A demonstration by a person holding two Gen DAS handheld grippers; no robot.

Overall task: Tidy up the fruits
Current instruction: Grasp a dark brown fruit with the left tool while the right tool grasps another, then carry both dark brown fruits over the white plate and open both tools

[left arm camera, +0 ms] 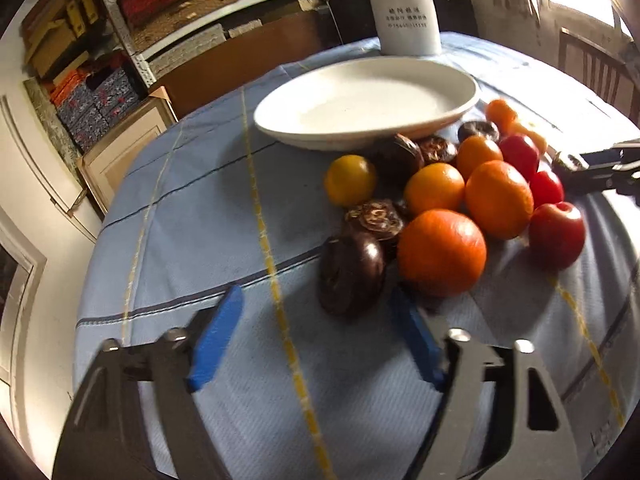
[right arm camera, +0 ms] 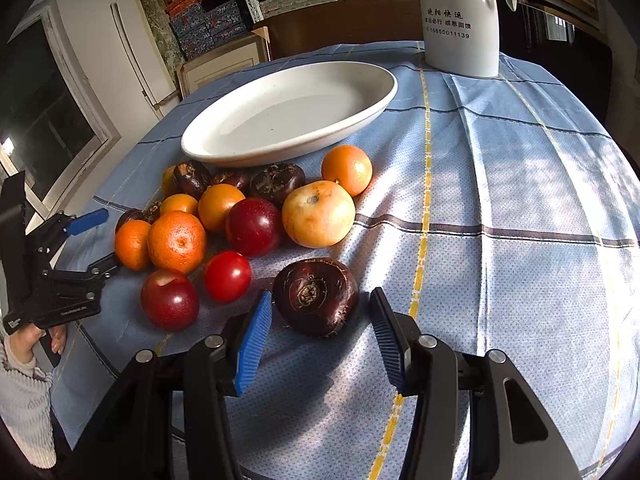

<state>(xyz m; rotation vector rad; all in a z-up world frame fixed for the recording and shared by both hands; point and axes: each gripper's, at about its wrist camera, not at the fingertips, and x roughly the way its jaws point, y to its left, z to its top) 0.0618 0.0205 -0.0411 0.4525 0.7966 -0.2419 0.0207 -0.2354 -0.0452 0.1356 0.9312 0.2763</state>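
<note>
A heap of fruit lies on the blue checked cloth in front of an empty white oval plate [left arm camera: 360, 100] [right arm camera: 288, 112]. It holds oranges [left arm camera: 442, 252], red fruits [right arm camera: 170, 300] and dark brown water chestnuts. My left gripper [left arm camera: 316, 294] is open. A dark chestnut [left arm camera: 352, 276] lies at its tips, close to the right blue pad [left arm camera: 416, 336], untouched. My right gripper [right arm camera: 320, 296] is open around another dark chestnut [right arm camera: 316, 296]. Its left pad [right arm camera: 254, 340] is almost at the skin, and a gap shows at the right pad.
A tall white bottle [right arm camera: 460, 20] stands behind the plate. A pale yellow fruit [right arm camera: 318, 214] tops the heap's right side. A hand [right arm camera: 24, 344] holds the left gripper at the table's left edge. Shelves with boxes fill the background.
</note>
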